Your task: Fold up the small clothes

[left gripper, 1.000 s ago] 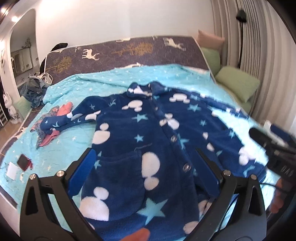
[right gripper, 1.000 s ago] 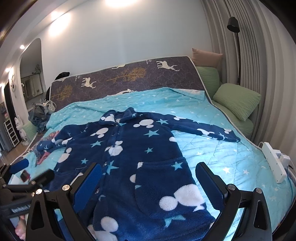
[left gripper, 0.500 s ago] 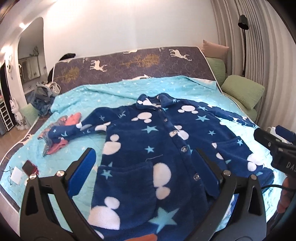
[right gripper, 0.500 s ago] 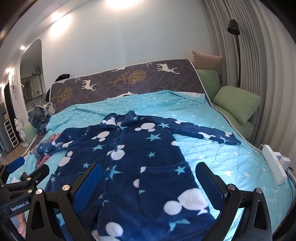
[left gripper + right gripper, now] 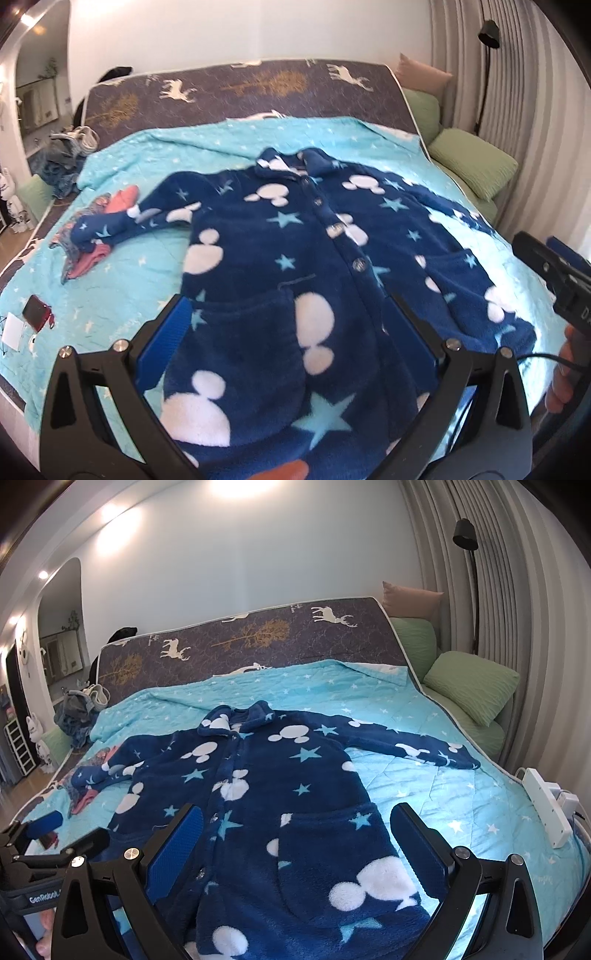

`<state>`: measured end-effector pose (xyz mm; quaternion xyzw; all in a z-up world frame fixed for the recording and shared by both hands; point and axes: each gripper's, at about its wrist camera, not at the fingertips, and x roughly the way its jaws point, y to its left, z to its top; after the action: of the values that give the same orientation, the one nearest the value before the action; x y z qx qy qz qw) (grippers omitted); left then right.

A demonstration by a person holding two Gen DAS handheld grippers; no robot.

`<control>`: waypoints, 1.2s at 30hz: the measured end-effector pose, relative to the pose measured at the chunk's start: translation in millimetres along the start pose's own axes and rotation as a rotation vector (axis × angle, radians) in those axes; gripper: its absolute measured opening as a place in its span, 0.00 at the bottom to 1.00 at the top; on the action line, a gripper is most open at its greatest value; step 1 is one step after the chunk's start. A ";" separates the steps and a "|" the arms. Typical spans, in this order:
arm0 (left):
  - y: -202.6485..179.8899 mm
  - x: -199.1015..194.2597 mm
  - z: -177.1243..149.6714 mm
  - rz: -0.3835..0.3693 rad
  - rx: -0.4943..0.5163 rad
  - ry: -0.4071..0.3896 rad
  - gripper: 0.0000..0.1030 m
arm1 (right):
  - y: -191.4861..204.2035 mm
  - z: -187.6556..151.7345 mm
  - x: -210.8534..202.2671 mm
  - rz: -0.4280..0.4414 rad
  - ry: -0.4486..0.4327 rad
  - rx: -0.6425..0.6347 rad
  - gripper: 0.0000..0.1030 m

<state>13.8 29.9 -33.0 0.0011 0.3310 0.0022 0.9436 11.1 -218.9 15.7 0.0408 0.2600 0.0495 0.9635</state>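
Hovering over the bed's turquoise quilt (image 5: 424, 786), I hold my left claw (image 5: 291, 328) and right claw (image 5: 295, 838) spread wide, gripping nothing. Below them the navy fleece robe (image 5: 280, 775) lies flat, buttoned, sleeves spread out. I judge it thick, soft and floppy, light enough but bulky; pinching the right sleeve cuff (image 5: 461, 760) or a hem corner should give the surest hold.
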 end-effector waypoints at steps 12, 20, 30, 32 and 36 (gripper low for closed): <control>2.9 -2.3 -0.4 0.017 0.005 -0.019 0.96 | 10.1 2.2 2.6 0.006 0.001 -0.009 1.00; 18.8 -3.0 5.6 0.074 0.005 -0.082 0.96 | 29.3 11.6 9.0 0.030 -0.007 -0.047 1.00; 135.4 41.5 26.2 0.055 -0.204 0.074 0.96 | 73.5 50.7 36.9 0.113 -0.007 -0.104 1.00; 163.1 51.1 26.0 0.115 -0.230 0.079 0.96 | 77.3 63.1 39.8 0.135 -0.024 -0.099 1.00; 233.7 80.6 31.4 0.174 -0.338 0.137 0.93 | 85.3 100.8 46.1 0.211 -0.063 -0.081 1.00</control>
<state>95.5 263.9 -58.0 -0.1290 0.3881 0.1393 0.9018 95.3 -134.3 88.6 0.0303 0.2214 0.1600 0.9615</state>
